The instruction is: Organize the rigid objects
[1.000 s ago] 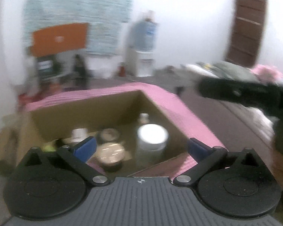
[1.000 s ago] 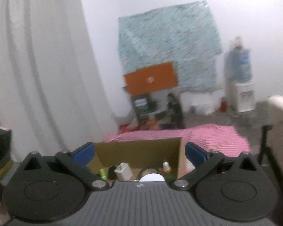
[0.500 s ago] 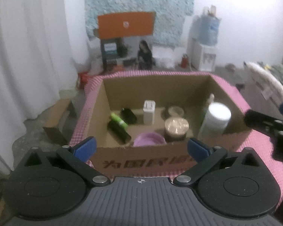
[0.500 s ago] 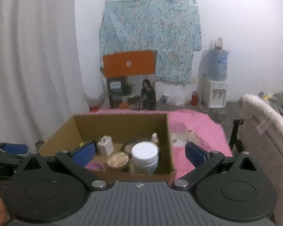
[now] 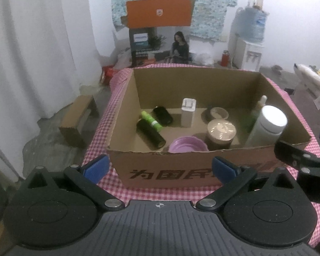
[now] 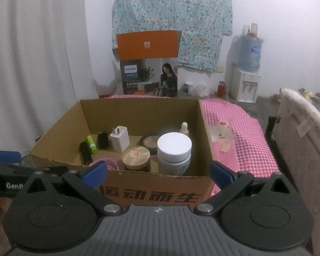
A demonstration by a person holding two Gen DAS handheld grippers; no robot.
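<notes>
Cardboard box (image 5: 202,170) on the checked cloth (image 6: 245,132) holds the jars and bottles. Both claws, left gripper (image 5: 160,167) and right gripper (image 6: 157,171), hang wide and empty before it. Reaching in, a finger could topple the tall white jar (image 6: 174,151).

Dim, flat indoor light in both views, with a cool bluish cast. The white wall (image 5: 277,10) glows brightest at upper right in the left wrist view, washed out with glare. Inside the cardboard box (image 5: 194,85) soft shadows pool along the left wall and beside the white-lidded jar (image 6: 174,144). The gold lid (image 5: 221,128) catches a small highlight. Fisheye bending curves the curtain (image 6: 32,53) and darkens the corners. Fine detail is soft and grainy; the background poster box (image 6: 149,79) is slightly hazy.
</notes>
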